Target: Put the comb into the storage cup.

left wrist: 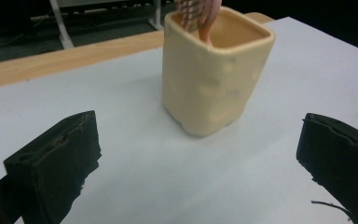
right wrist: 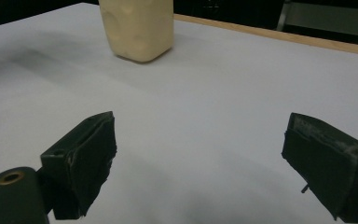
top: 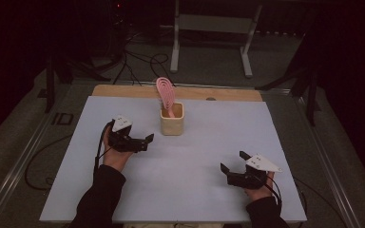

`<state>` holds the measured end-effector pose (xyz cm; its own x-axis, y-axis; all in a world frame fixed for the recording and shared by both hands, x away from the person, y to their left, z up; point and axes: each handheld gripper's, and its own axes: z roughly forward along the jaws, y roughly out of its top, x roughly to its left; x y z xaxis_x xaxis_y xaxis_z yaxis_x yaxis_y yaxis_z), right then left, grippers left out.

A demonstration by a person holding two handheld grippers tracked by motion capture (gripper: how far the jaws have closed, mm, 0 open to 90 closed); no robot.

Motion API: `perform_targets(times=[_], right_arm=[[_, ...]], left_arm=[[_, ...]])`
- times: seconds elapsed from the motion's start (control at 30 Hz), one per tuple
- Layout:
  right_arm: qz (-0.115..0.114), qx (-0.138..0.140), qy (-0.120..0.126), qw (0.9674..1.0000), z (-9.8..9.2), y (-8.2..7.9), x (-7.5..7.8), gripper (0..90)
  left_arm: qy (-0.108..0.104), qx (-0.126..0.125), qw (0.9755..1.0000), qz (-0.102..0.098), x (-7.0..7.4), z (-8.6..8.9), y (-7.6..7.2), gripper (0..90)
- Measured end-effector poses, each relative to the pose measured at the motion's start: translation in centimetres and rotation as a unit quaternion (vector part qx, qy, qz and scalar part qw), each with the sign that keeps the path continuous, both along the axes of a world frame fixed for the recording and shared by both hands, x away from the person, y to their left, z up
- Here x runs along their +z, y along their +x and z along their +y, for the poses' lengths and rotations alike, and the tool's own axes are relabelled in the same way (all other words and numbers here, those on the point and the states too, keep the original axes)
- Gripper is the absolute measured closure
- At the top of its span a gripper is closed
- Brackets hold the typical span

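A cream square cup (top: 172, 120) stands on the white table (top: 180, 166) near the back middle. A pink slotted hairbrush (top: 166, 92) stands upright in it, handle down. The left gripper view shows the cup (left wrist: 214, 74) close ahead with the brush handle (left wrist: 205, 18) inside. My left gripper (top: 148, 141) is open, just left of the cup, with nothing between its jaws. My right gripper (top: 233, 161) is open at the front right, well away from the cup (right wrist: 137, 28), jaws wide apart over bare table.
A wooden strip (top: 123, 90) runs along the table's back edge. Behind it on the floor are black cables (top: 138, 61) and a grey metal stand (top: 214, 28). Dark tripod legs (top: 309, 90) stand at the right.
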<state>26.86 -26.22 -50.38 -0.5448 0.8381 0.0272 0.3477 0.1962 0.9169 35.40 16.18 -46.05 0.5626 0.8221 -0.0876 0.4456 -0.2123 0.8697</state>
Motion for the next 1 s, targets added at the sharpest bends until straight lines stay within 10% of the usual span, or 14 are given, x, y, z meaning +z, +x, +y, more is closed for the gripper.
perform_targets(times=[1.0], right_arm=[[-0.011,-0.001,0.015,0.9998,-0.3,-0.4,0.5,9.5]], left_arm=[[0.001,0.028,0.9987,-0.043,-2.4,5.8,-6.3,0.2]])
